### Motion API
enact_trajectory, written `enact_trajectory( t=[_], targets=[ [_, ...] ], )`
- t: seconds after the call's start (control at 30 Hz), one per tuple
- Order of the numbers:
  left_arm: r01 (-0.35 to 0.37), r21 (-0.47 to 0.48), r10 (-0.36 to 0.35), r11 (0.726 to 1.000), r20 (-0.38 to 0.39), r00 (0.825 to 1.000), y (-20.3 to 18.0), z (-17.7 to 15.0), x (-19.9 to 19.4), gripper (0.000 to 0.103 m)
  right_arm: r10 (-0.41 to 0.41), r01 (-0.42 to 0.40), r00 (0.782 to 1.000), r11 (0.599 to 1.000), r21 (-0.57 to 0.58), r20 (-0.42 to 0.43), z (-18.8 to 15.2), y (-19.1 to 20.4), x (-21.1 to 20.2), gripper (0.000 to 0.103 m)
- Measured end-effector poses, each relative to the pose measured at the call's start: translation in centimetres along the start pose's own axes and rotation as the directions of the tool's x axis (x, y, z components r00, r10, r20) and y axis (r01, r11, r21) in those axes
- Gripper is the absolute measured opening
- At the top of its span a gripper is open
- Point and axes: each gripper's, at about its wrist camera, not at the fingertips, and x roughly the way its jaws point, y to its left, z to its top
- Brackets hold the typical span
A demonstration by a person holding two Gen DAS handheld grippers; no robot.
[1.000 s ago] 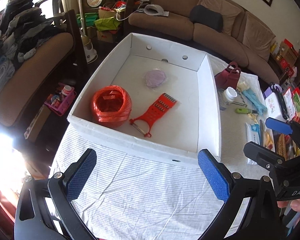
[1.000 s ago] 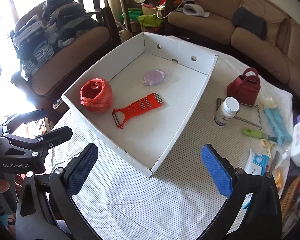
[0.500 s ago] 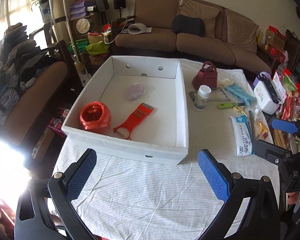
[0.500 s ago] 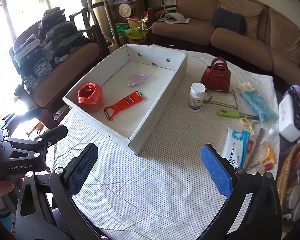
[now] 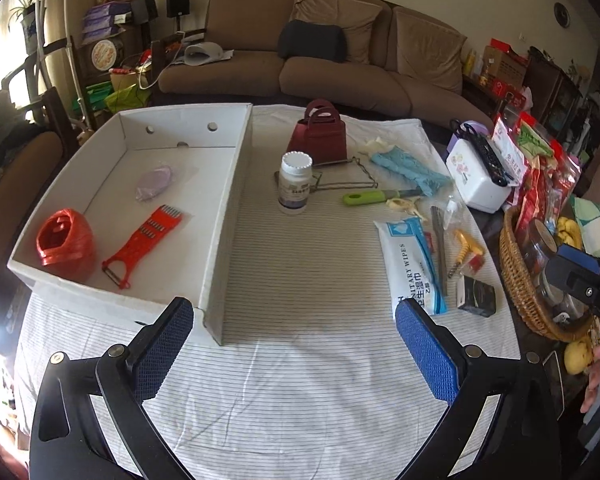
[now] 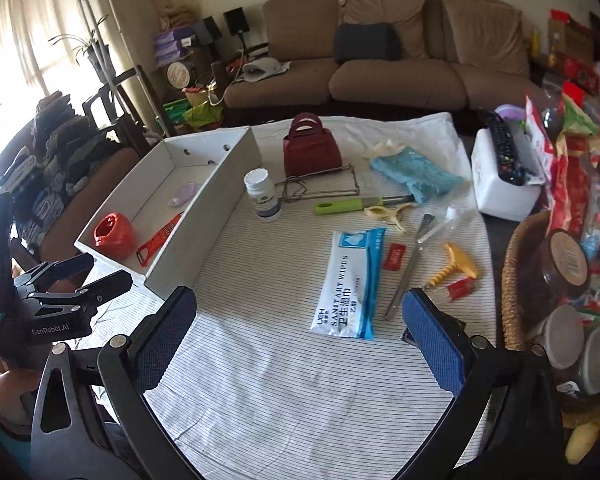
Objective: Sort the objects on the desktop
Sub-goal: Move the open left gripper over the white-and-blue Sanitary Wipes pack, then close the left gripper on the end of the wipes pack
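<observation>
A white cardboard box (image 5: 228, 200) (image 6: 204, 208) at the table's left holds a red string ball (image 5: 64, 244), a red peeler (image 5: 144, 240) and a purple pouch (image 5: 154, 180). Right of it lie a white pill bottle (image 5: 295, 184) (image 6: 263, 194), a dark red handbag (image 5: 320, 136) (image 6: 310, 148), a green-handled knife (image 5: 364, 198), a blue cloth (image 5: 410, 168) and a wipes pack (image 5: 414, 264) (image 6: 350, 284). My left gripper (image 5: 296, 348) is open and empty over the near cloth. My right gripper (image 6: 300, 340) is open and empty, near the wipes pack.
A wicker basket (image 5: 516, 276) (image 6: 512, 280) with jars and snack bags stands at the right edge. A white tissue box (image 6: 500, 184) bears a remote. A file, a yellow corkscrew (image 6: 456, 264) and small packets lie by the wipes. A sofa is behind.
Both grippers have swung right and pulled back from the box. The view now takes in the loose objects and the basket. Both stay open; nothing on the table has moved.
</observation>
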Motion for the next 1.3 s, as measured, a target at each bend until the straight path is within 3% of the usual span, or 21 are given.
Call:
enact_trajectory(
  t=[0.17,0.3,0.43,0.6,0.87,1.0,1.1,1.23,1.3],
  targets=[
    [0.052,0.020,-0.051,0.998,-0.078,0.996,-4.3,-1.3,5.8,0.103,-0.049,0.048,0.999,0.997,0.064,0.012,-0.7,-5.5,1.0,0.103],
    [0.075,0.025,-0.072,0.997,-0.096,0.993,-7.2,-1.7,9.4,0.103,-0.061,0.059,0.998,0.990,0.128,0.011,-1.6,-9.1,2.7,0.103],
    [0.068,0.016,-0.066,0.998,-0.127,0.990,-9.8,-1.5,13.4,0.103,-0.068,0.063,0.997,0.979,0.193,0.020,-2.7,-11.7,4.5,0.103],
    [0.047,0.044,-0.039,0.998,-0.157,0.987,-13.1,-1.5,17.7,0.103,-0.064,0.059,0.998,0.976,0.210,0.017,-3.5,-12.7,6.0,0.103],
    [0.059,0.038,-0.049,0.998,-0.212,0.976,-15.5,-2.7,21.4,0.103,-0.062,0.064,0.998,0.980,0.191,-0.017,-4.1,-12.9,7.0,0.103],
    [0.016,0.067,-0.004,0.998,-0.182,0.983,-16.0,-2.8,21.7,0.103,-0.062,0.063,0.998,0.977,0.205,-0.009,-4.3,-13.3,6.7,0.103],
    [0.015,0.081,-0.001,0.997,-0.174,0.985,-15.7,-2.9,21.3,0.096,-0.069,0.072,0.997,0.975,0.212,-0.021,-4.4,-13.6,7.0,0.103],
    [0.043,0.123,-0.022,0.991,-0.165,0.986,-15.1,-3.1,20.4,0.072,-0.070,0.075,0.997,0.976,0.202,-0.031,-4.4,-13.3,7.5,0.103],
    [0.091,0.125,-0.066,0.988,-0.188,0.980,-14.4,-3.2,19.9,0.072,-0.063,0.068,0.997,0.978,0.195,-0.033,-4.3,-12.9,7.7,0.103]
  ],
)
